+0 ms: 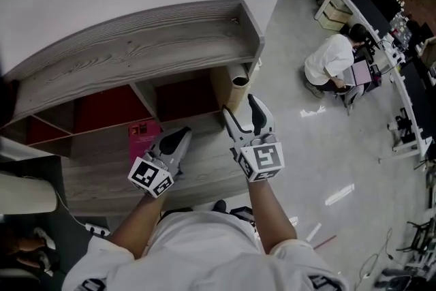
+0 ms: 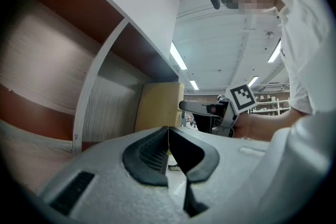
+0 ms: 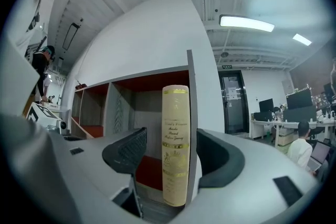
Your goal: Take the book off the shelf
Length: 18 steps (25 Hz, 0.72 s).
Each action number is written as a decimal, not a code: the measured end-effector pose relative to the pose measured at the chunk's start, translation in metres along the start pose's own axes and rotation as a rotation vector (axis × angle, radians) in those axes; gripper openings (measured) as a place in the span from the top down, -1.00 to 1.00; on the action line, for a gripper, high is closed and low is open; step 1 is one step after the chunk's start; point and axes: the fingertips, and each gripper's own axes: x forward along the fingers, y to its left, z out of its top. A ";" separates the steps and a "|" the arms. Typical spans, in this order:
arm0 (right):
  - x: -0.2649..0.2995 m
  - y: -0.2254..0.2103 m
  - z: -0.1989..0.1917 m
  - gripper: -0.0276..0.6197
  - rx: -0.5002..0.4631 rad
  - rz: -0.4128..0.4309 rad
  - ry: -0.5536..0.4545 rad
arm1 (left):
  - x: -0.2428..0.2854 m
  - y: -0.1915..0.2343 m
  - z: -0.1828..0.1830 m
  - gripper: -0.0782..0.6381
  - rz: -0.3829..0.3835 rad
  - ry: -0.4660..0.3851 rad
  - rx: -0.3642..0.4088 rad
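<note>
Grey wood-grain shelf unit [image 1: 136,51] with red back panels carries the task item, a cream hardback book with gilt spine lettering [image 3: 176,144]. It stands upright at the right end of the lower board, close against the right side panel. A flat pink item [image 1: 143,134] lies toward the board's left, well apart from the book.

Step in hand, as judged: approach for the grasp. The left gripper [image 1: 180,138] has its jaws fully together with nothing between them, and is best kept clear. The right gripper [image 1: 240,107] has its jaws spread wide and holds nothing. The spine is lined up in the gap, and neither pad touches it.

Recommendation: the outer jaw has little room between cover and side panel. Advance squarely, seat both pads past the spine onto the covers and close firmly. Then draw the book straight toward the front edge, keeping it upright.

Pose: both forearms reach forward with both grippers level, the right ahead of the left.
</note>
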 end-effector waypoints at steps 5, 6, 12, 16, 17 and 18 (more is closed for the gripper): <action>0.012 -0.004 -0.010 0.12 -0.004 -0.009 0.038 | -0.002 0.006 -0.010 0.73 0.009 0.013 -0.025; 0.015 -0.005 -0.011 0.12 -0.004 -0.010 0.046 | -0.003 0.007 -0.010 0.73 0.013 0.015 -0.026; 0.019 -0.007 -0.011 0.13 -0.016 -0.031 0.053 | -0.004 0.009 -0.013 0.73 0.019 0.019 -0.038; 0.021 -0.010 -0.010 0.13 -0.019 -0.049 0.047 | -0.002 0.007 -0.017 0.73 0.008 0.024 -0.048; 0.021 -0.010 -0.010 0.13 -0.019 -0.052 0.050 | -0.002 0.006 -0.018 0.73 0.004 0.025 -0.049; 0.021 -0.011 -0.011 0.13 -0.018 -0.056 0.053 | -0.002 0.006 -0.019 0.73 0.000 0.027 -0.052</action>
